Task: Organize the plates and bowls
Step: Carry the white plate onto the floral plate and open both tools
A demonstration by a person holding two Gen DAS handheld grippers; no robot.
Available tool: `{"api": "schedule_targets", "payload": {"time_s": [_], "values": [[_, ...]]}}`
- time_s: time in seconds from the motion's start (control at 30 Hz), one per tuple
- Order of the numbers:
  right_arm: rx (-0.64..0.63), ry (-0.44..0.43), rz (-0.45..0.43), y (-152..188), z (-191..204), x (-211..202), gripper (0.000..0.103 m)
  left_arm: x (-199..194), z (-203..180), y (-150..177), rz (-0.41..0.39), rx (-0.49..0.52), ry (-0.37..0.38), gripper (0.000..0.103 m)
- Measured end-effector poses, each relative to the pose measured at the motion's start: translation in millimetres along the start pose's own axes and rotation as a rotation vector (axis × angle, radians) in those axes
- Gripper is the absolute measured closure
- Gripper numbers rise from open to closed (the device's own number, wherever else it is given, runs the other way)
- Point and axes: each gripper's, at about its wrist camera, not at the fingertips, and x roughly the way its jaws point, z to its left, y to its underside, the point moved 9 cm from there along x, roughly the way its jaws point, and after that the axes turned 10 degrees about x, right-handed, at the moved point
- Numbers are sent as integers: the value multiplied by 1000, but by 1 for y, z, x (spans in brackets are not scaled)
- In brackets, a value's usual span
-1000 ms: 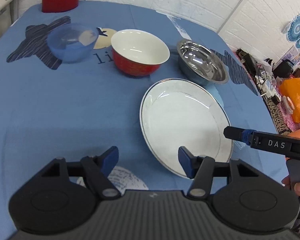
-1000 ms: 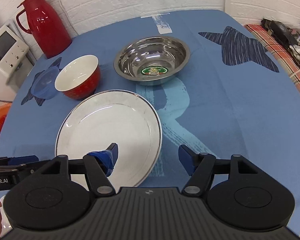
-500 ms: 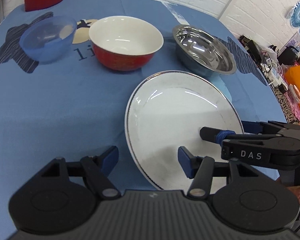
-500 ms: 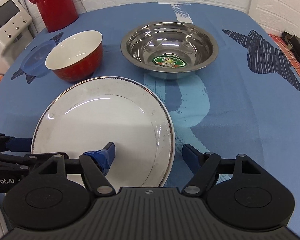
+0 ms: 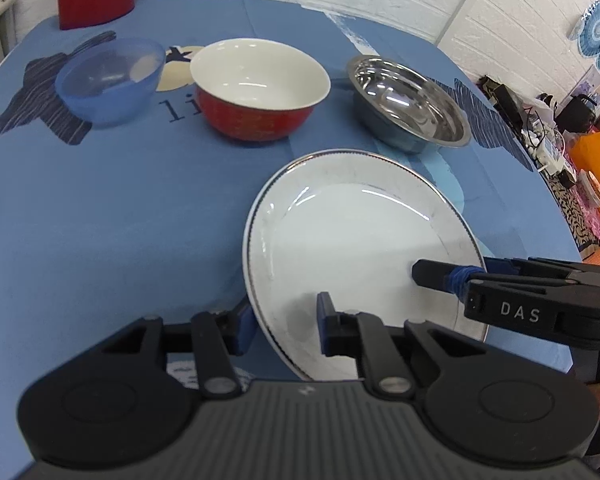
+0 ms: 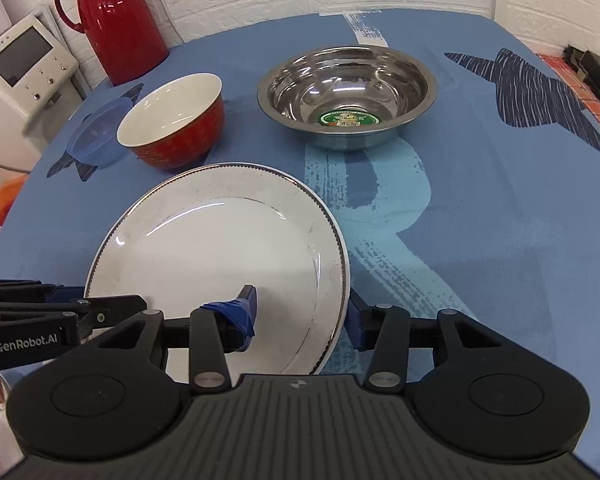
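- Straddling the near left rim of the plate [image 5: 360,240] with the left gripper [image 5: 284,316], one blue finger sitting outside the edge and the other over the white face.
- Straddling the near right rim with the right gripper [image 6: 300,312] in the same way, one finger over the plate and one beyond its edge, low by the cloth.
- Taking the plate from two sides, probably because something this wide, flat and slick is tipping easily under a single pinch.
- Showing a moderate gap between the fingers on both tools. Not managing to tell whether the pads are actually pressing on the rim or only bracketing it.
- Lying at the near middle of the blue table [image 5: 120,220], that plate, with its near edge possibly just lifting. Not seeing this clearly enough to say.
- Leaving three bowls in a row along the far side: blue bowl [image 5: 108,80] at the left, red bowl [image 5: 260,92] in the middle and steel bowl [image 5: 408,104] at the right, all upright, empty and apart from each other.
- Judging the step as securing the plate, presumably to serve as a base or to clear room for nesting the bowls.
- Needing an even squeeze and a level lift, or risking a glazed rim sliding out.
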Motion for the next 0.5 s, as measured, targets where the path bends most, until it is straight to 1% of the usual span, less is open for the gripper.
{"api": "schedule_targets", "payload": {"time_s": [0.07, 0.3, 0.43, 0.5], "values": [[11, -10, -4, 4, 3, -2, 70, -6, 2, 2, -5, -2, 1, 93], [-59, -14, -52, 22, 28, -23, 69, -33, 6, 13, -30, 15, -48, 93], [-86, -22, -80, 33, 42, -36, 67, -58, 8, 26, -66, 11, -57, 93], [-81, -38, -98, 41, 47, -41, 67, -70, 8, 34, -84, 24, -79, 93]]}}
